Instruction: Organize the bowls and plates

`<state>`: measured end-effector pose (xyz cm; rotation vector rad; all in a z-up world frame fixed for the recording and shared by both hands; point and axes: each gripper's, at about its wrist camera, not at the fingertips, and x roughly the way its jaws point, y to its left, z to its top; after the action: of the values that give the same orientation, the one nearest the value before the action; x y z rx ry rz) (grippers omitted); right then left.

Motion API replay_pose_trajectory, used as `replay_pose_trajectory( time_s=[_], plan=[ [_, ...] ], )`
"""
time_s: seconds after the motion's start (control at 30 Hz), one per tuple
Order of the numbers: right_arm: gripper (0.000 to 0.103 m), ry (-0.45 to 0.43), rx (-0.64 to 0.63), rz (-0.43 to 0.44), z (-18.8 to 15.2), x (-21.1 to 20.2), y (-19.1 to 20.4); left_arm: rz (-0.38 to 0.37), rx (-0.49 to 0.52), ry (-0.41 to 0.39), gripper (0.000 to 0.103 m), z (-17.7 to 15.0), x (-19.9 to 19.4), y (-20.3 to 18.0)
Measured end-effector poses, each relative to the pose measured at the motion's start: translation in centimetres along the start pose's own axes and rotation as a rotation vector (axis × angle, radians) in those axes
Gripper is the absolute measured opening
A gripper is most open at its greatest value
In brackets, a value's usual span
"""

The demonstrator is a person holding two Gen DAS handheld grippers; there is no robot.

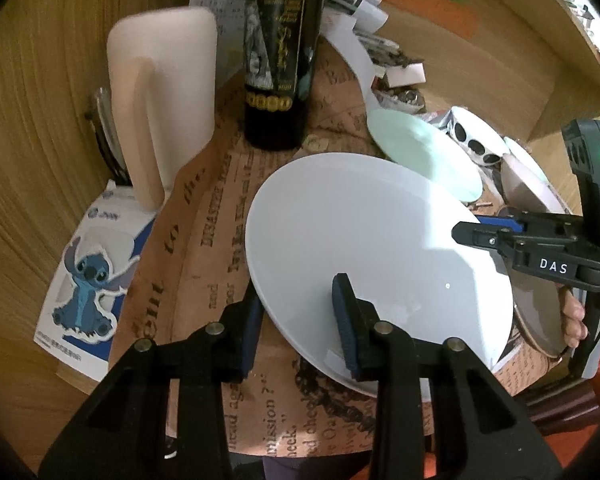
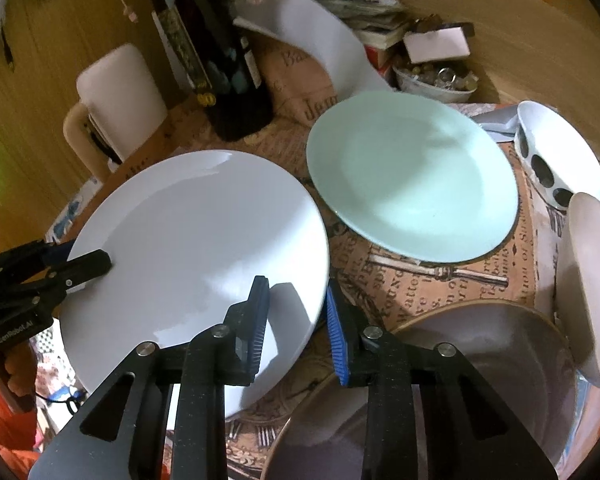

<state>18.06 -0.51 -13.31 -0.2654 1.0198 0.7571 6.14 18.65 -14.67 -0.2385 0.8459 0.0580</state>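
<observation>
A large white plate (image 1: 360, 240) (image 2: 196, 240) lies on a newsprint-patterned cloth (image 1: 204, 264), between both grippers. My left gripper (image 1: 300, 288) pinches its near rim, one finger on top and one underneath; the right wrist view shows it (image 2: 96, 260) at the plate's left edge. On the opposite rim my right gripper (image 2: 296, 284) is clamped, seen side-on (image 1: 466, 230) with a blue pad under the edge. A mint-green plate (image 2: 412, 176) (image 1: 424, 156) rests just behind. Further right are a black-spotted white bowl (image 2: 556, 152) and a pinkish bowl (image 2: 592, 280).
A grey plate with a brown rim (image 2: 480, 380) sits under my right gripper. A dark bottle (image 1: 284, 60), a cream rack (image 1: 164, 92) and a cartoon-printed box (image 1: 88, 272) stand at the left. Papers and a trinket dish (image 2: 436, 80) crowd the back. Wooden walls surround the table.
</observation>
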Motion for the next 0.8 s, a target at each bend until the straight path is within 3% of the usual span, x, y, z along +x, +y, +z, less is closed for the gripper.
replay_pose_trajectory(
  time_s=[0.3, 0.8],
  plan=[
    [0.025, -0.099, 0.035, 0.001, 0.2, -3.2, -1.3, 0.005, 0.050, -0.092, 0.034, 1.6, -1.9, -2.1],
    [0.025, -0.227, 0.093, -0.078, -2.0, -9.5, -4.3, -0.103, 0.097, -0.149, 0.034, 3.3, -2.7, -7.1]
  ],
)
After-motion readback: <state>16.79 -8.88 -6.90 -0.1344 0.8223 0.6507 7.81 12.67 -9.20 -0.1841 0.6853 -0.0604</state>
